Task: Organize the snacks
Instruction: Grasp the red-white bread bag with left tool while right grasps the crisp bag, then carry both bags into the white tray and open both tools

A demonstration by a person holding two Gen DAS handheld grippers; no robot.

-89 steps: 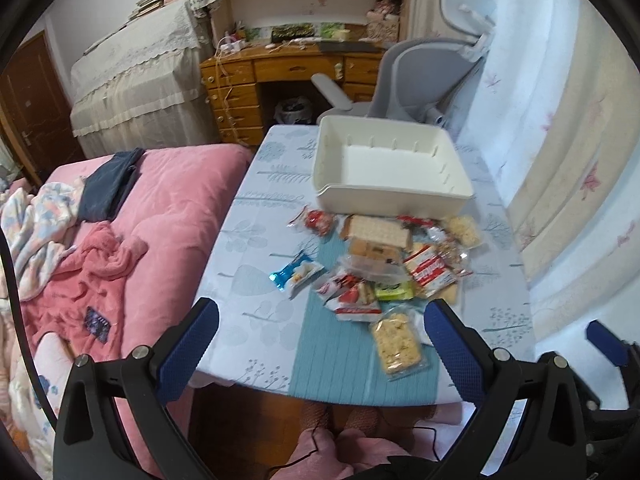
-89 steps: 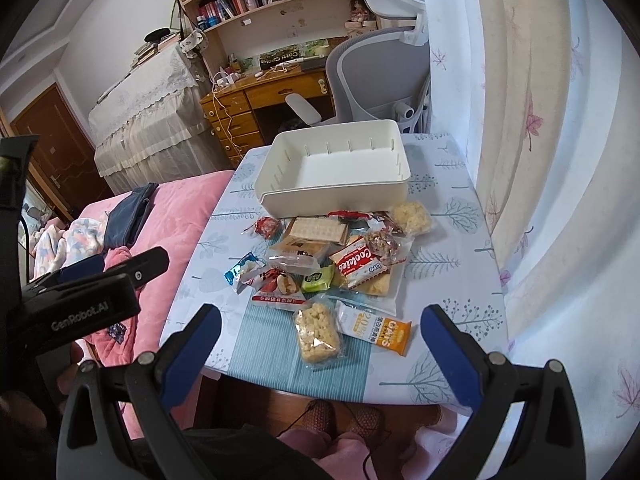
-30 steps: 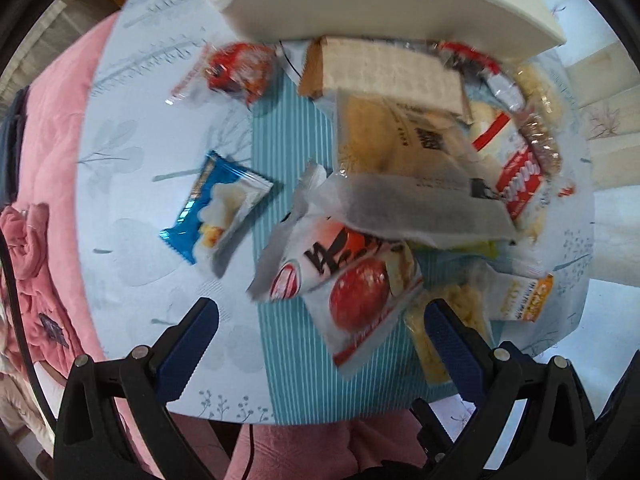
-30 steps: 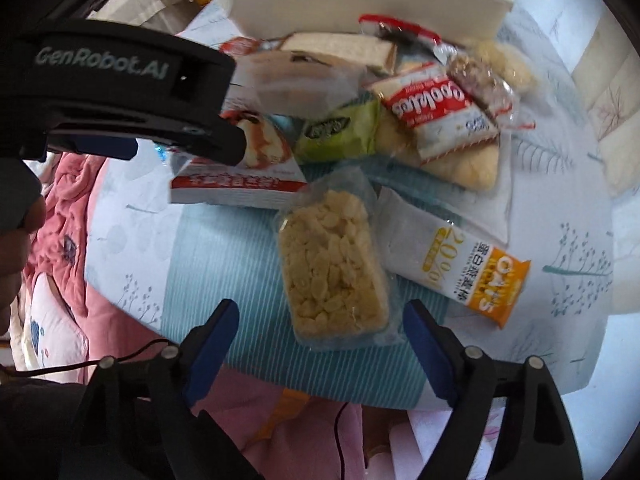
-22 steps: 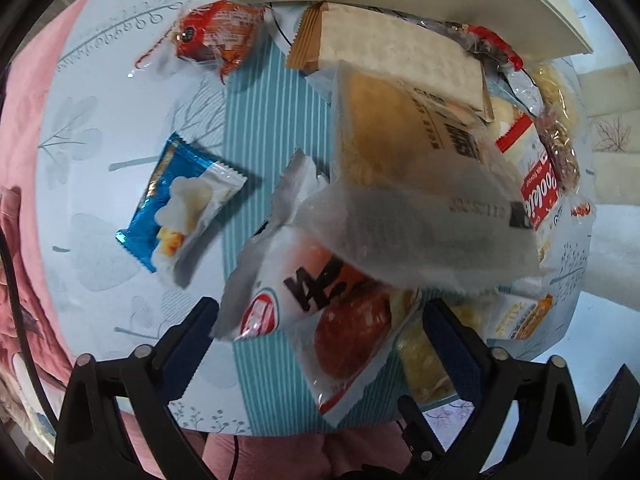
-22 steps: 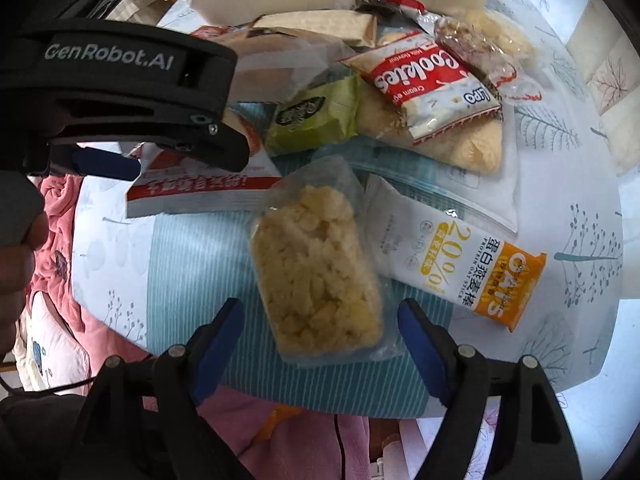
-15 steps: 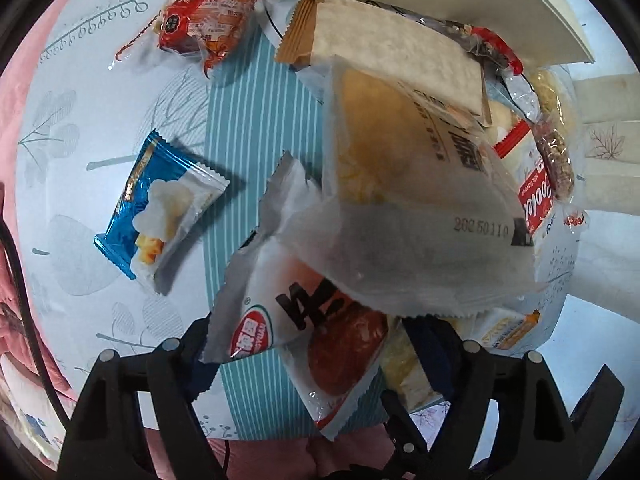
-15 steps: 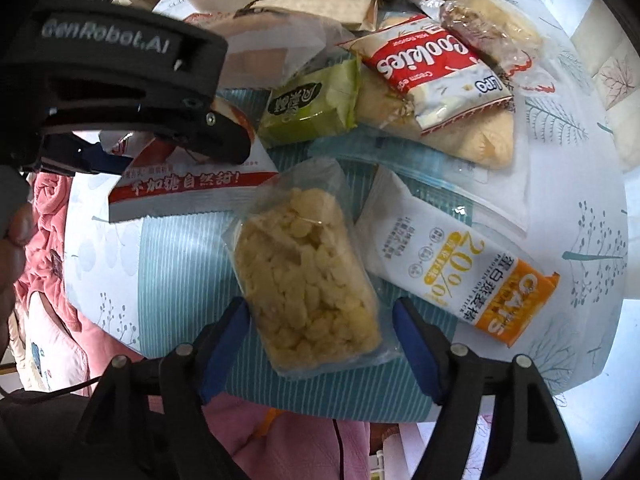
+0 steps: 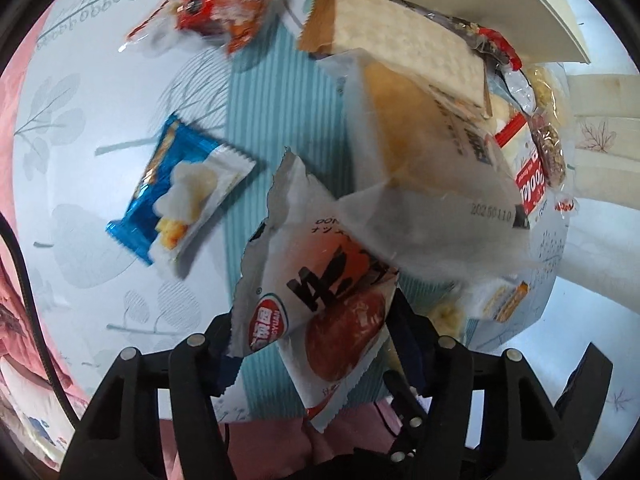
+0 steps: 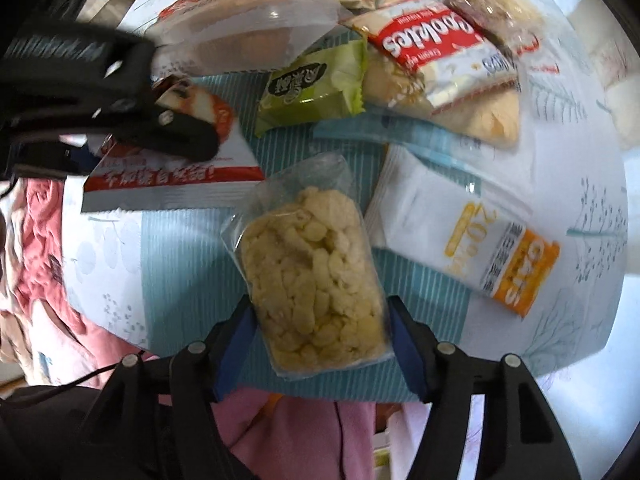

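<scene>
My left gripper (image 9: 316, 344) is shut on a white snack packet with a red date picture (image 9: 320, 304), which also shows in the right wrist view (image 10: 176, 168). My right gripper (image 10: 320, 332) is shut on a clear bag of pale puffed snack (image 10: 312, 276) at the table's front edge. A heap of snacks lies behind: a wrapped bread (image 9: 424, 168), a cracker pack (image 9: 400, 44), a Cookies pack (image 10: 436, 48), a green packet (image 10: 312, 84) and a white-orange oats packet (image 10: 468, 236). The white bin's rim (image 9: 480, 0) is at the top.
A blue packet (image 9: 180, 188) and a red-orange packet (image 9: 220, 8) lie apart on the left of the table. The tablecloth has a teal striped band (image 9: 260, 92). A pink bed cover (image 10: 32, 248) lies left of the table. My left gripper's body (image 10: 100, 100) hangs over the heap.
Both grippers came down onto the front of the heap and closed, the left on the date packet, the right on the puffed snack bag.
</scene>
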